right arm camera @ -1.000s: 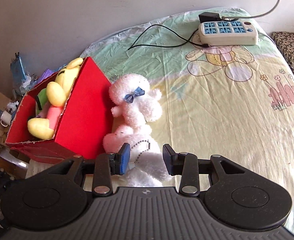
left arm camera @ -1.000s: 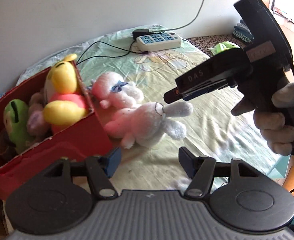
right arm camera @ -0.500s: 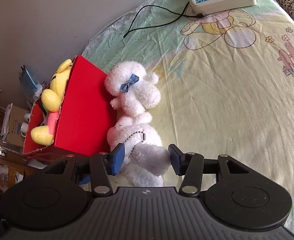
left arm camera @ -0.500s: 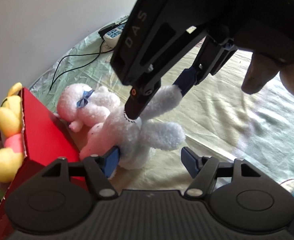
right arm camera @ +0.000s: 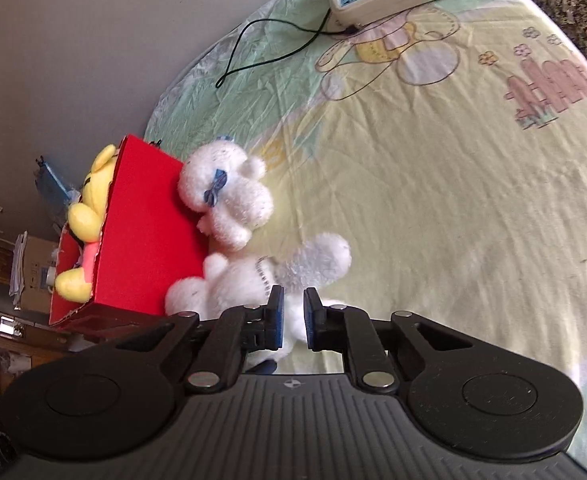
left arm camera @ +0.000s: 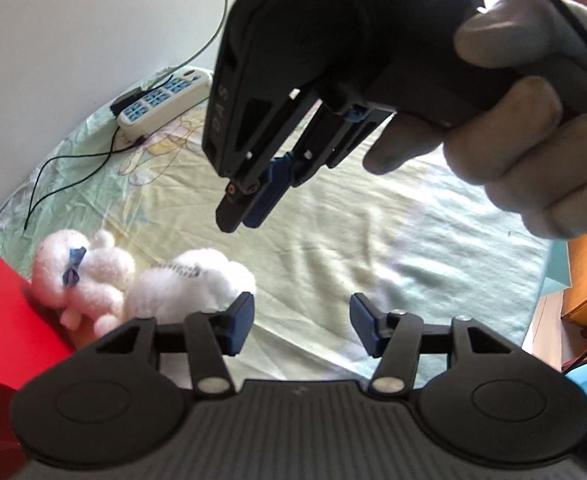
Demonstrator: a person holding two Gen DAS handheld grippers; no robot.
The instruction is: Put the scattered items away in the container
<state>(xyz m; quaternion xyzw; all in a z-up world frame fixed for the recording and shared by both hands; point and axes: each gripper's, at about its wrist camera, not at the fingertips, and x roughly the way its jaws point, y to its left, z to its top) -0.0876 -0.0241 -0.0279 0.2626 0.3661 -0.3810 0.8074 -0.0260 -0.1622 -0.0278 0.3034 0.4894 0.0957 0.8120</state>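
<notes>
Both tools hang over the bed [right arm camera: 433, 184]: the left tool [left arm camera: 299, 322] spread wide and empty, the right tool [right arm camera: 292, 318] narrowed onto white fluff of the white plush rabbit [right arm camera: 253, 280]. That rabbit lies against the red box [right arm camera: 149, 232], just beside the white plush with a blue bow [right arm camera: 225, 196]. The step looks like pickup; next, I judge, comes a lift over the box's wall, provided this thin pinch holds.
</notes>
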